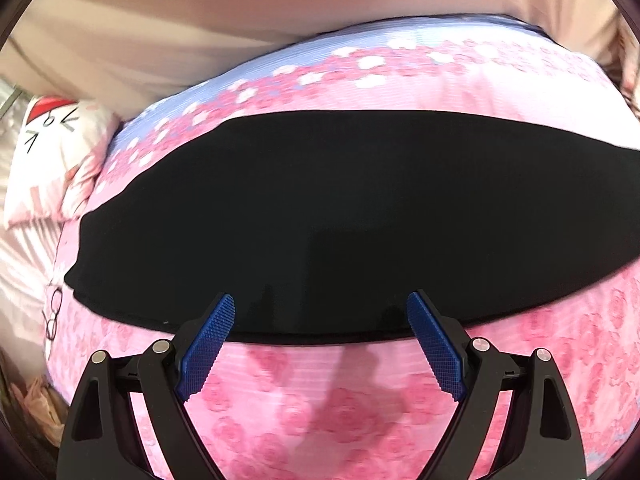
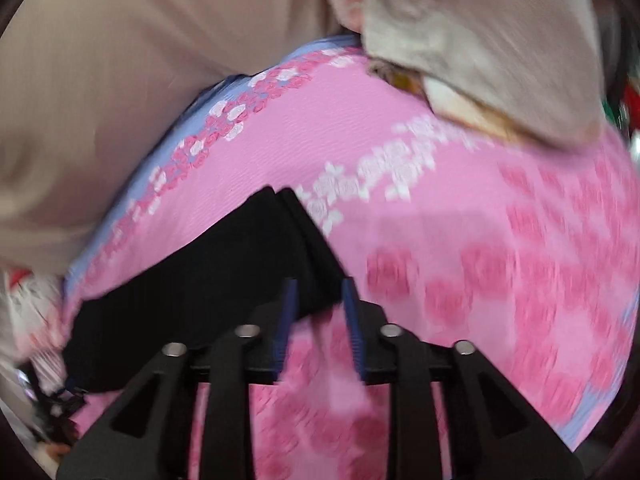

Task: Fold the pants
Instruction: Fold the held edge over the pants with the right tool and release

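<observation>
Black pants point(image 1: 340, 220) lying folded on pink floral bedspread point(image 1: 320, 408); left tongs point(image 1: 320, 308) released wide, right tongs point(image 2: 318, 292) hovering released at near edge.

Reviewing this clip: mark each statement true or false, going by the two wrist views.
1. The black pants lie on a pink floral cover. True.
2. The left gripper is clamped on the pants. False: its jaws stand wide apart, with nothing pinched.
3. A cartoon-print pillow lies beside the cover. True.
4. The pants are white. False: they are black.
5. The right gripper is fully shut. False: a gap shows between its fingers.
</observation>
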Action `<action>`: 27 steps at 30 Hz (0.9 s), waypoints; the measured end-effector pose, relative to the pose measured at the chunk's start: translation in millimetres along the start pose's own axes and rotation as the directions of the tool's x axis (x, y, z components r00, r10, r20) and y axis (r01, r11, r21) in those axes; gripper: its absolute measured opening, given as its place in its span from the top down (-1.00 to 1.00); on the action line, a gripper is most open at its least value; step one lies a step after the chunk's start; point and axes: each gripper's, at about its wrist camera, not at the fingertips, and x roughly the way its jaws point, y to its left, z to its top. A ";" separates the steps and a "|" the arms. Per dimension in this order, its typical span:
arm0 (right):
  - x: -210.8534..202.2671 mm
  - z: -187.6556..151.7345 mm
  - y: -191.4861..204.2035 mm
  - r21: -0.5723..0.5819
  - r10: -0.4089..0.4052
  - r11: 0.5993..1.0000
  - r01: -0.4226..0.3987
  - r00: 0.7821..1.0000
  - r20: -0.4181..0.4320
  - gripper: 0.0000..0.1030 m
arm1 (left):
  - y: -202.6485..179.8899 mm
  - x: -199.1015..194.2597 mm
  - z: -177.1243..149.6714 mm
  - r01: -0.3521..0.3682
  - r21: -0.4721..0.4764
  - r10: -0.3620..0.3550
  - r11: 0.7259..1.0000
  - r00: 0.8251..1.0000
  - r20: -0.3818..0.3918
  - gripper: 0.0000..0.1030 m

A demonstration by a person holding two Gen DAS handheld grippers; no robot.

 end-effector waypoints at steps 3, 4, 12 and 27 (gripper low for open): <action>6.3 -23.2 -3.9 0.095 0.072 0.993 -0.072 0.997 0.002 -0.15 | 15.7 9.4 4.3 0.012 -0.038 -0.013 0.999 1.000 -0.021 -0.67; 14.9 -26.5 0.1 0.110 0.075 0.991 -0.074 0.997 -0.002 -0.15 | 19.3 11.5 6.6 0.024 -0.052 -0.026 0.998 0.999 -0.027 -0.67; 43.6 -28.0 -3.9 0.216 0.148 0.961 -0.174 0.980 0.130 -0.16 | 14.5 -4.1 23.8 0.067 -0.043 -0.066 0.997 0.998 0.020 -0.67; 55.8 -8.1 36.5 0.148 0.219 0.954 -0.260 0.945 0.244 0.77 | 17.7 -6.0 5.1 0.053 -0.046 -0.054 0.998 0.998 -0.017 -0.68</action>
